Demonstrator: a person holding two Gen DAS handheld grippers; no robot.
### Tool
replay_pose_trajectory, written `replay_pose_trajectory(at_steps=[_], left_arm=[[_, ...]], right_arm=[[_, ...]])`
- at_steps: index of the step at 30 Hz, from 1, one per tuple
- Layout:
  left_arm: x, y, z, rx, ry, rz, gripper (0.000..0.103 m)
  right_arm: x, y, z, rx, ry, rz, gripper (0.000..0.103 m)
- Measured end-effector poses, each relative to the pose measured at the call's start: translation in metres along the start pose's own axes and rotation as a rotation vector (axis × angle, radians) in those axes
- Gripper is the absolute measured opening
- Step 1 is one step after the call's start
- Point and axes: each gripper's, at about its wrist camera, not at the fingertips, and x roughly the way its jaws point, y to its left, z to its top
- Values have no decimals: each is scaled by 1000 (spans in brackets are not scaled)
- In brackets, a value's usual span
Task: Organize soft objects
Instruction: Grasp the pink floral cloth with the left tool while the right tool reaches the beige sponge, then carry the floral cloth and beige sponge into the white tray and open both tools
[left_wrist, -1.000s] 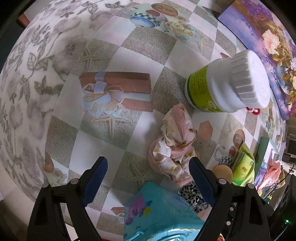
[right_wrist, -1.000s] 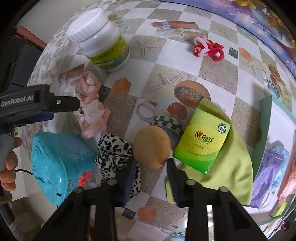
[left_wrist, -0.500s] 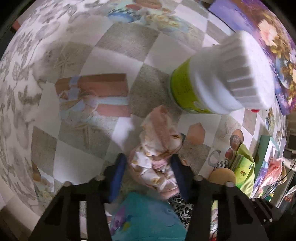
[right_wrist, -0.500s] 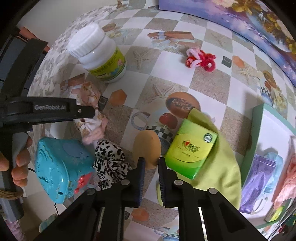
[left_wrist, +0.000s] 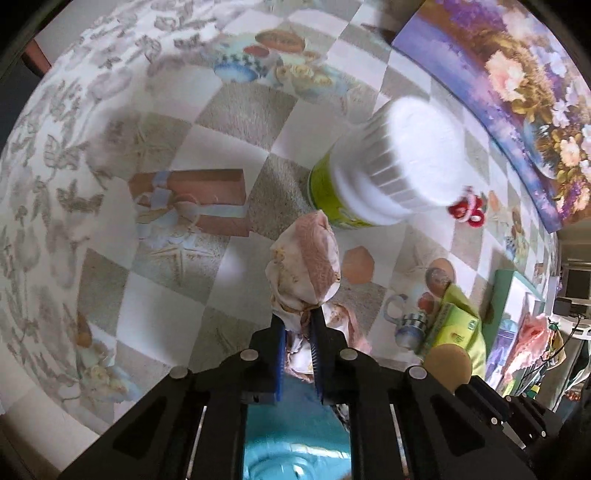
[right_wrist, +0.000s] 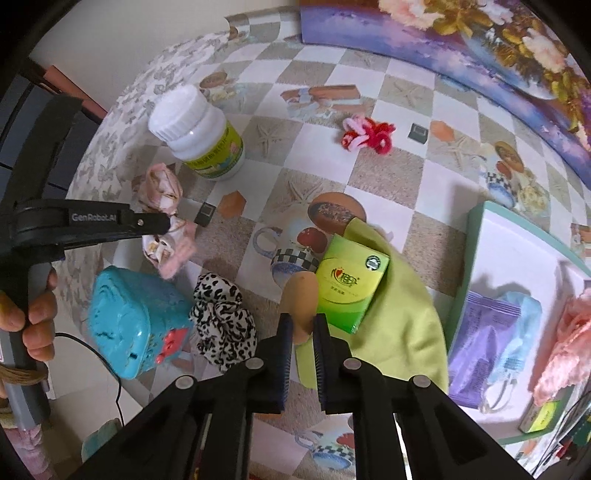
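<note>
With both tools pointing steeply down at the checked tablecloth (right_wrist: 384, 177), noted near to far:

Right gripper (right_wrist: 303, 326): jaws narrow, just closed onto the tan round sponge (right_wrist: 301, 295); sponge pinched by its near edge, standing between the pads.
Left gripper (left_wrist: 298, 328): jaws narrow, just closing; clamped on the pink floral scrunchie (left_wrist: 306, 266), fabric bunched up above the pads. Seen from the right wrist view, reaching in from the left, scrunchie hanging at the tip.
Hand (right_wrist: 35, 317): wrapped round the left tool's handle, far left edge.
Teal plastic box (right_wrist: 136, 321): near left, beside the leopard scrunchie (right_wrist: 223, 321); the two touching.
Green packet (right_wrist: 352, 282): just right of the sponge, lying on the lime cloth (right_wrist: 402, 332).
Tray (right_wrist: 476, 236): right side, green rim; holding a purple packet (right_wrist: 484, 332), a pale blue item and pink fabric (right_wrist: 565, 339).
White bottle (right_wrist: 199, 133): far left, upright, green label, just beyond the held floral scrunchie.
Red-and-pink scrunchie (right_wrist: 367, 134): far centre, well apart from the rest.
Flower painting (right_wrist: 480, 40): along the far edge.
</note>
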Motion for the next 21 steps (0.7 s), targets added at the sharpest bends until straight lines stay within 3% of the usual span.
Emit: replay_pose_trajectory(at_steps=[11,21], left_arm=[[-68,-41,-39,76,-75,11,12],[-87,-141,-89,247,-87,13,12]], right_arm=[[-63,-49,-36,47,-82,-19,12],[-99,-128,-85,164,-116,-51,12]])
